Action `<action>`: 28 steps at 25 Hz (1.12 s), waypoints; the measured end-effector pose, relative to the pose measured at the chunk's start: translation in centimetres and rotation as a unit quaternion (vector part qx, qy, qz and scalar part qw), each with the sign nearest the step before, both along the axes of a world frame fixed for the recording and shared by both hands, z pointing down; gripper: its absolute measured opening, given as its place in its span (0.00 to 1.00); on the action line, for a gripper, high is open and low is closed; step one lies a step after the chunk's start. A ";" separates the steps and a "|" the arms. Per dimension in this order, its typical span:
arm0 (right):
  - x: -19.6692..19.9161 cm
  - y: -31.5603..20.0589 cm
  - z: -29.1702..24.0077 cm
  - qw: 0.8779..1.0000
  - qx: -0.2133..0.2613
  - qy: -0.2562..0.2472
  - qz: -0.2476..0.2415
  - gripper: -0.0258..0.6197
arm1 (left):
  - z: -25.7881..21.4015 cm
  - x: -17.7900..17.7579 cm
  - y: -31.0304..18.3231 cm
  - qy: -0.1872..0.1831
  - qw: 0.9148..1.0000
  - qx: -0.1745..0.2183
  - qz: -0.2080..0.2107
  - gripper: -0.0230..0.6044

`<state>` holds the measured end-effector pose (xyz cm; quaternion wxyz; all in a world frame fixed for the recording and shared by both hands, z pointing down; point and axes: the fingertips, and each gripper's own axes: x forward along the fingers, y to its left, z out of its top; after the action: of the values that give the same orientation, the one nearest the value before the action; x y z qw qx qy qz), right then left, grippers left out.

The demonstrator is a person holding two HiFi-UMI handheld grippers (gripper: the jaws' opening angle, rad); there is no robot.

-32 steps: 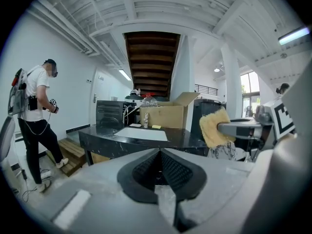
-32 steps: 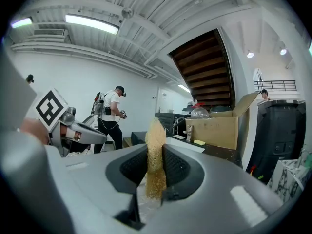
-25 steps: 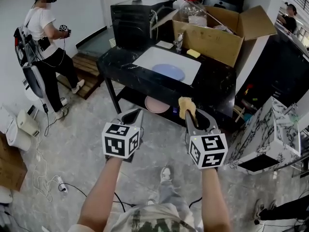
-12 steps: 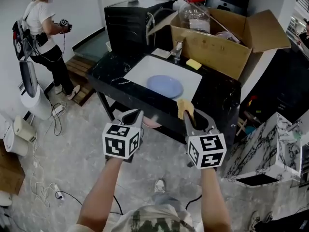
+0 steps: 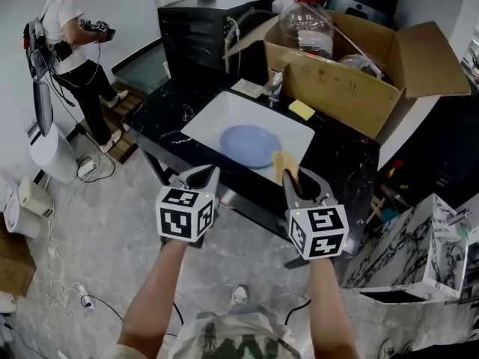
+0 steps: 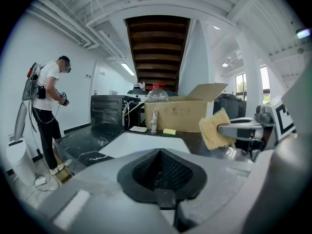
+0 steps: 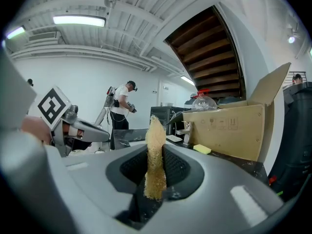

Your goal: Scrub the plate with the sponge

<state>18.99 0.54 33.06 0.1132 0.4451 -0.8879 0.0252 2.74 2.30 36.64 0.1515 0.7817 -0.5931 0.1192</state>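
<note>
The right gripper [image 5: 293, 178] is clamped on the sponge [image 5: 287, 164], which stands upright between its jaws. The left gripper [image 5: 200, 176] is closed on nothing. Both have come nearer the sink [image 5: 209, 118] than a second ago. The plate [image 5: 247, 144] lies flat in it, its near right edge hidden behind the sponge.

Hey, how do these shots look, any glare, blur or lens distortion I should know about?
Head view: evenly lit and sharp, plate clear, mild wide-angle bending at the edges. Left gripper view: strong fisheye with black corners, window bright at right. Right gripper view: same fisheye, ceiling light blown out, sponge in focus.
</note>
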 end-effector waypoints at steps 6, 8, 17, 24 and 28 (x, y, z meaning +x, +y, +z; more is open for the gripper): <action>0.2 -1.7 0.4 1.000 -0.007 -0.009 -0.004 0.14 | 0.1 0.1 -1.4 -0.009 1.000 -0.004 -0.003 0.03; 0.1 -2.2 0.2 1.000 -0.005 -0.009 -0.006 0.14 | 0.0 -0.1 -1.9 -0.011 1.000 -0.005 -0.004 0.03; -1.2 -5.9 0.1 1.000 0.005 -0.020 -0.006 0.15 | 0.1 -1.6 -6.0 -0.018 1.000 0.010 0.001 0.03; -3.3 -10.1 1.9 1.000 -0.008 -0.014 0.026 0.15 | 1.8 -3.9 -11.1 -0.013 0.999 0.000 0.030 0.03; -4.5 -13.1 2.3 0.998 -0.013 -0.006 0.060 0.15 | 2.1 -5.1 -15.2 -0.007 0.998 -0.002 0.062 0.03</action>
<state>14.46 -12.54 35.34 0.1120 0.4956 -0.8601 0.0457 -2.40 -12.93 38.75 0.1410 0.8160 -0.5440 0.1352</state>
